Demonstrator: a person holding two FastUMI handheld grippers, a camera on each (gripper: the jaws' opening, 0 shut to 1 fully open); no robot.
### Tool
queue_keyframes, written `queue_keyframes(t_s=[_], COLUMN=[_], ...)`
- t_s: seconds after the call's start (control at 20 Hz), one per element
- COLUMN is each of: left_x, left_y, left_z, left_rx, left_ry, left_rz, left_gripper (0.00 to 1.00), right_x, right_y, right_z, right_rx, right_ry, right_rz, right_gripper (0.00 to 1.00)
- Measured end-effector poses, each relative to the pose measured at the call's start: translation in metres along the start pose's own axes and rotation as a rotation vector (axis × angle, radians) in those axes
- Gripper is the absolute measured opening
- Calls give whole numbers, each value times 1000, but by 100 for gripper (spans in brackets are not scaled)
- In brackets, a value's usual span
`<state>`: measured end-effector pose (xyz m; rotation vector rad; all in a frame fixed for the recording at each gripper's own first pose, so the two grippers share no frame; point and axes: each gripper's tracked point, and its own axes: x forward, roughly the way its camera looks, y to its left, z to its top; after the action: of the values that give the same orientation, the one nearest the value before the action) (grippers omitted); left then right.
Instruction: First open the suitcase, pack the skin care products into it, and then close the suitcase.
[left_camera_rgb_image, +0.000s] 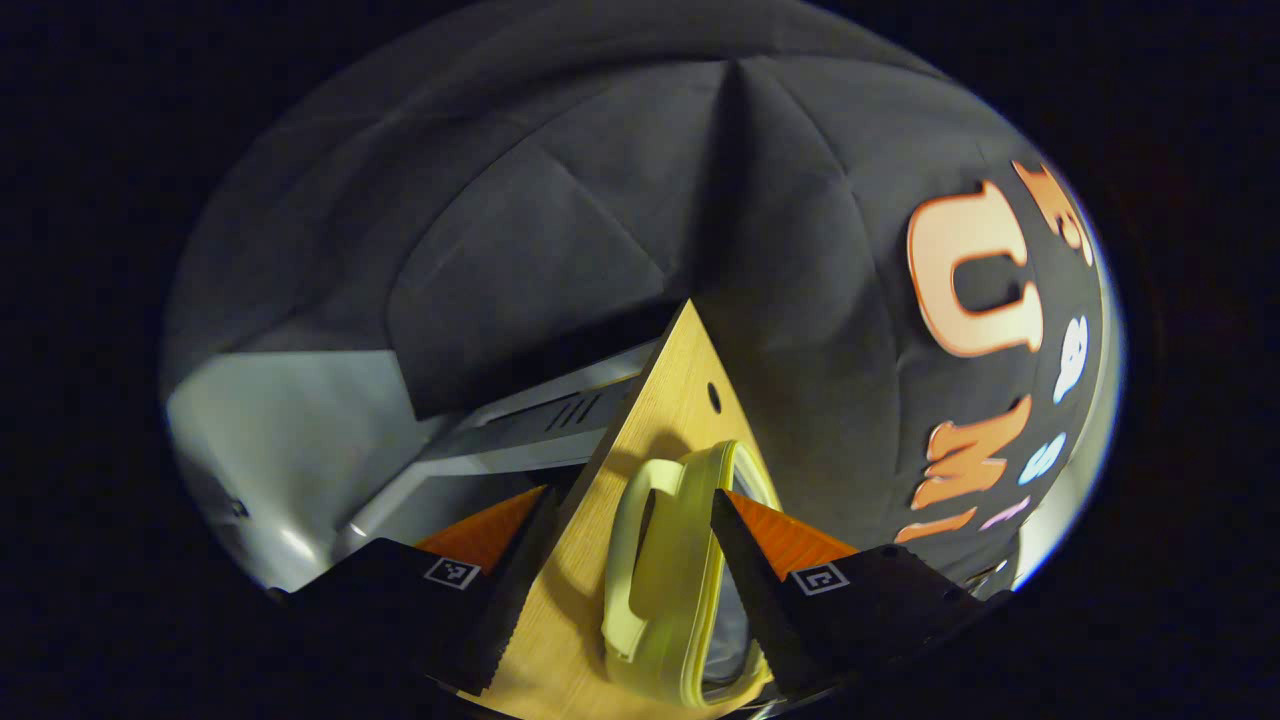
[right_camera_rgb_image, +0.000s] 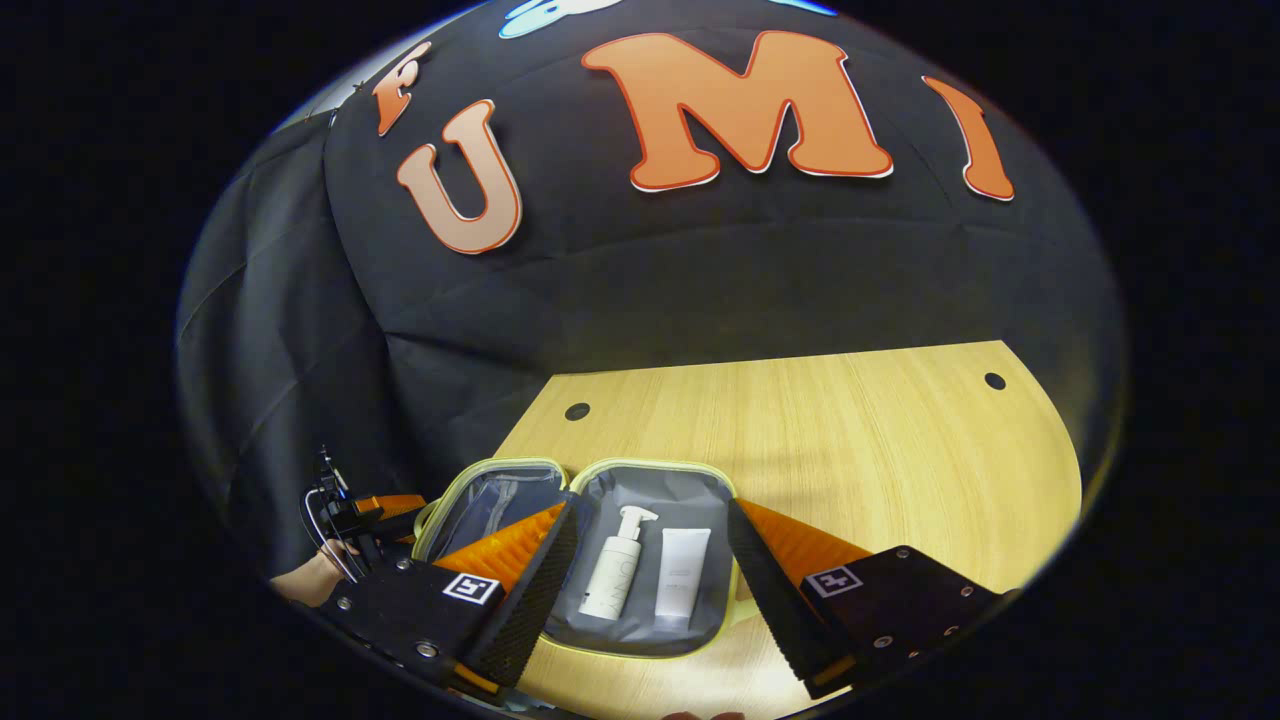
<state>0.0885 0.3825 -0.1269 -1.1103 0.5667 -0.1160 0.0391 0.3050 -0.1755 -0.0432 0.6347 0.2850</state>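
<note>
Now we close the pale-yellow zip suitcase (right_camera_rgb_image: 590, 560), white pump bottle (right_camera_rgb_image: 614, 575) and white tube (right_camera_rgb_image: 681, 570) inside at lower centre; both grippers' (right_camera_rgb_image: 645, 570) jaws stand apart, the left gripper (left_camera_rgb_image: 630, 560) at the lid handle.

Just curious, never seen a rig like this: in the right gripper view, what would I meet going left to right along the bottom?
Left gripper held by a hand → suitcase's open lid half → pump bottle → tube → bare wooden table.
</note>
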Motion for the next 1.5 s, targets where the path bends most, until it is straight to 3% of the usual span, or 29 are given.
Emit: queue_keyframes(t_s=[0.15, 0.2, 0.3, 0.4, 0.45, 0.5, 0.55, 0.7, 1.05, 1.2, 1.5], left_x=[6, 6, 13, 24, 22, 4, 5, -4, -40, -46, -40], left_y=[17, 19, 3, -6, -12, -18, -22, -53, -178, -234, -335], left_z=[-2, -2, -1, -1, -3, 1, 2, 12, 12, -7, -74], left_rx=[-32, -26, -4, 75, 102, 145, 204, 342, 647, 799, 1091], left_ry=[16, 22, 25, 13, 1, 2, -5, -27, -73, -86, -144], left_rz=[44, 62, 33, 15, 34, 43, 68, 110, 153, 208, 315], left_gripper=[95, 87, 48, 22, 22, 10, 6, 6, 6, 6, 6], right_x=[-2, -2, 0, 1, 2, 2, 1, 1, -24, -37, -66], right_y=[-8, -11, -12, -10, -8, -8, -7, -7, -24, -36, -98], right_z=[-1, -2, -5, -8, -9, -9, -7, 0, 37, 50, 77], right_rx=[16, 16, 20, 21, 17, 12, 11, 20, 12, 16, 5], right_ry=[2, 4, 9, 11, 11, 7, 0, -30, -132, -170, -237], right_rz=[-23, -31, -32, -26, -21, -19, -15, -4, -4, 0, -21], right_gripper=[96, 96, 95, 95, 95, 95, 95, 95, 95, 96, 95])
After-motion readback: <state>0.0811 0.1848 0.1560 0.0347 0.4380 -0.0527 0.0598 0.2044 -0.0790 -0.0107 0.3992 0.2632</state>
